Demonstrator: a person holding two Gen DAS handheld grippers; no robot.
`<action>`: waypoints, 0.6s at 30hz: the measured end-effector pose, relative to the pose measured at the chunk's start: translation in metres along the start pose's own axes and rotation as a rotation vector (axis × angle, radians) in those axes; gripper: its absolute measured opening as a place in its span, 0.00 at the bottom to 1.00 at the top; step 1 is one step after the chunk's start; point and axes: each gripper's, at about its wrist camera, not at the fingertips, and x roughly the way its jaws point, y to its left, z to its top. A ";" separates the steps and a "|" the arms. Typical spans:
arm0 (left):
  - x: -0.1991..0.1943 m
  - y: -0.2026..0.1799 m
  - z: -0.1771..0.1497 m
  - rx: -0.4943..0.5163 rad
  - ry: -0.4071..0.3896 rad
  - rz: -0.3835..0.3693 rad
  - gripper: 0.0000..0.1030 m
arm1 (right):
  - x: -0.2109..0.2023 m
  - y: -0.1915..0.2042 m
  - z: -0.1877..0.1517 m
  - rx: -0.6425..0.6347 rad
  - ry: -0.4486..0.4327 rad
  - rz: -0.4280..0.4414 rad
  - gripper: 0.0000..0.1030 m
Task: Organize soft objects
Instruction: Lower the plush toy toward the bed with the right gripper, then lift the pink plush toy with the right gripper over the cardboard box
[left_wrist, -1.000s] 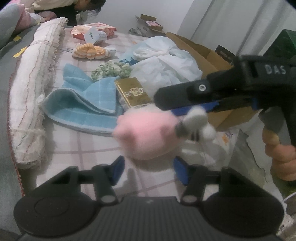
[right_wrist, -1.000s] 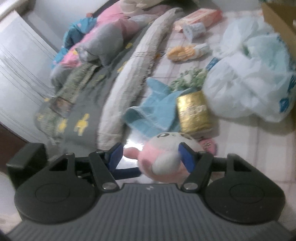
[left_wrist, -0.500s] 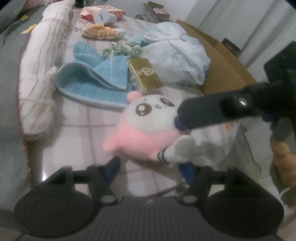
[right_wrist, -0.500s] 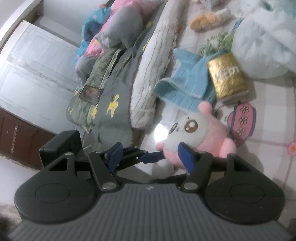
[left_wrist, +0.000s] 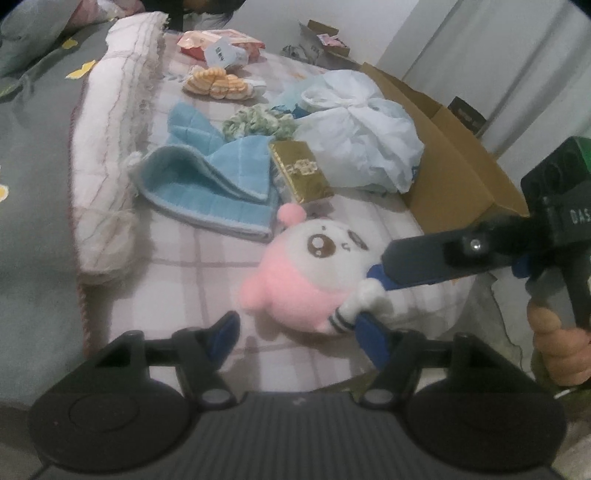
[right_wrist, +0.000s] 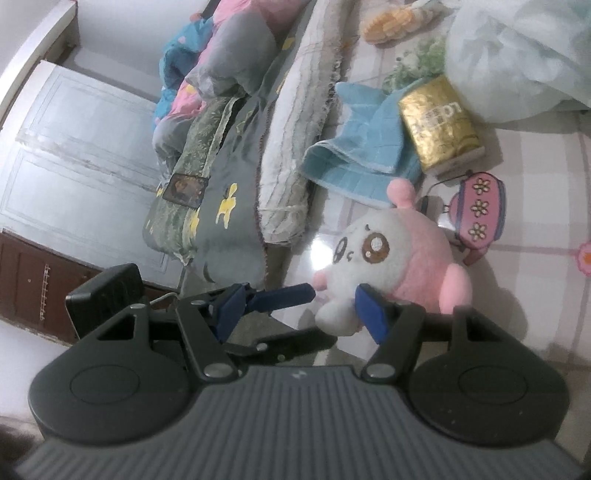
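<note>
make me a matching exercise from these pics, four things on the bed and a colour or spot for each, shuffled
Things:
1. plush toy
2. folded towel
3. small box
4. plastic bag

Descriptions:
A. shiny gold, beside the towel
B. white and crumpled, next to the cardboard box
C. pink and white, lying nearest the tools
D. light blue, against the long rolled blanket

Pairs: 1-C, 2-D, 3-A, 4-B
</note>
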 end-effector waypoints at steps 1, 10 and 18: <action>0.000 -0.001 0.000 0.008 -0.002 0.002 0.68 | -0.002 -0.002 0.000 0.009 -0.005 0.000 0.64; -0.022 0.005 0.000 0.032 -0.054 0.019 0.70 | -0.004 -0.023 -0.004 0.100 -0.005 0.056 0.64; 0.011 -0.024 0.006 0.226 -0.067 0.059 0.72 | -0.006 -0.028 -0.004 0.114 -0.020 0.084 0.64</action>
